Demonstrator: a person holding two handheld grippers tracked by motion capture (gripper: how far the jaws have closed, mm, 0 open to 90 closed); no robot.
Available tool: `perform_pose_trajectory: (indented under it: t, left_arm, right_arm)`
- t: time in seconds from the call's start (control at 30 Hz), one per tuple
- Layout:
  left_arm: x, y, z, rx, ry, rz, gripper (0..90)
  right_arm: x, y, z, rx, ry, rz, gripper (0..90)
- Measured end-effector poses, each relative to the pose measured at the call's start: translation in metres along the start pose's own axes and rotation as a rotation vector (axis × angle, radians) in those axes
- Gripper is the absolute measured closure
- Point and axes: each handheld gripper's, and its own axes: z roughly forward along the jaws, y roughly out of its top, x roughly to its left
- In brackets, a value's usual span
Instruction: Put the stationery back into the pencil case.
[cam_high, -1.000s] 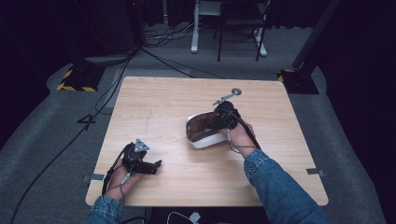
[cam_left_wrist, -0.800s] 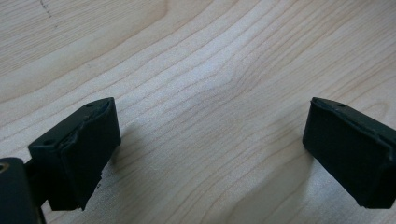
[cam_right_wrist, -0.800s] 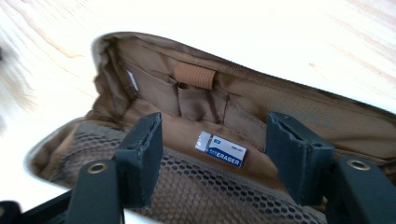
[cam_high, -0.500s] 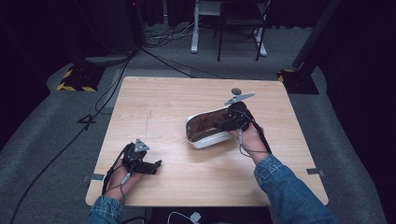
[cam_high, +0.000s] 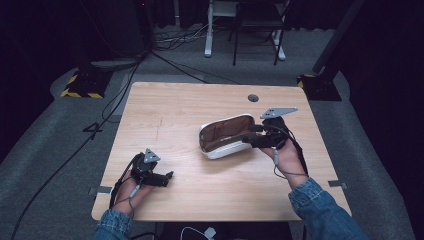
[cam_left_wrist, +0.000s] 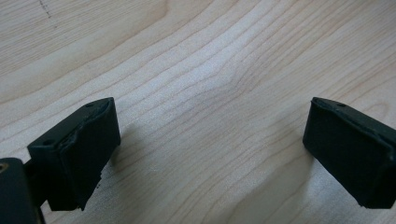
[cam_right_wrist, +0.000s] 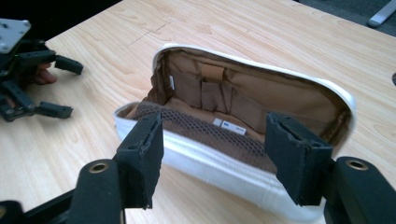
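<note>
A pale wood table (cam_high: 175, 120) with visible grain and a matt finish is seen. The pouch (cam_right_wrist: 224, 140) is shown in smooth white outer material, lined with brown cloth and mesh. Matt black jaws are padded.

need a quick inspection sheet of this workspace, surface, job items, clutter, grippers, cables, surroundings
Surface: light wood table, a round hole near the far edge.
Job's things: white pouch with brown lining, lying open right of centre; mesh pocket and small white tags inside.
Clutter: nothing seen.
Grippers: left gripper rests at the near left, fingers wide apart over bare wood. Right gripper is at the pouch's right end, fingers open astride its near wall, not clamped.
Cables: one trails from each gripper along the wrist; more lie on the floor beyond the table.
Surroundings: dark room, grey floor, a yellow-black striped base at far left, chair and desk legs behind.
</note>
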Motion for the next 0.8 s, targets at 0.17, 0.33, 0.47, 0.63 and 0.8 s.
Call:
perform_pose_trajectory:
  t: [0.17,0.33,0.47,0.63,0.8]
  left_arm:
    - [0.000,0.000,0.000,0.000,0.001,0.000,4.3]
    - [-0.001,0.000,0.000,-0.001,0.004,0.000,4.6]
    - [-0.001,0.000,0.000,0.000,0.003,-0.006,4.7]
    - [-0.001,0.000,0.000,0.001,0.004,-0.003,4.7]
    - [-0.001,0.000,0.000,0.002,0.004,-0.007,4.6]
  right_arm:
    - [-0.002,-0.015,-0.019,-0.030,0.003,-0.010,36.7]
    - [-0.005,-0.031,-0.035,-0.059,0.001,-0.010,35.4]
    - [-0.005,-0.045,-0.046,-0.066,-0.007,-0.018,34.9]
    - [-0.006,-0.062,-0.056,-0.085,-0.012,-0.005,34.7]
    - [-0.010,-0.083,-0.066,-0.105,-0.021,0.003,34.9]
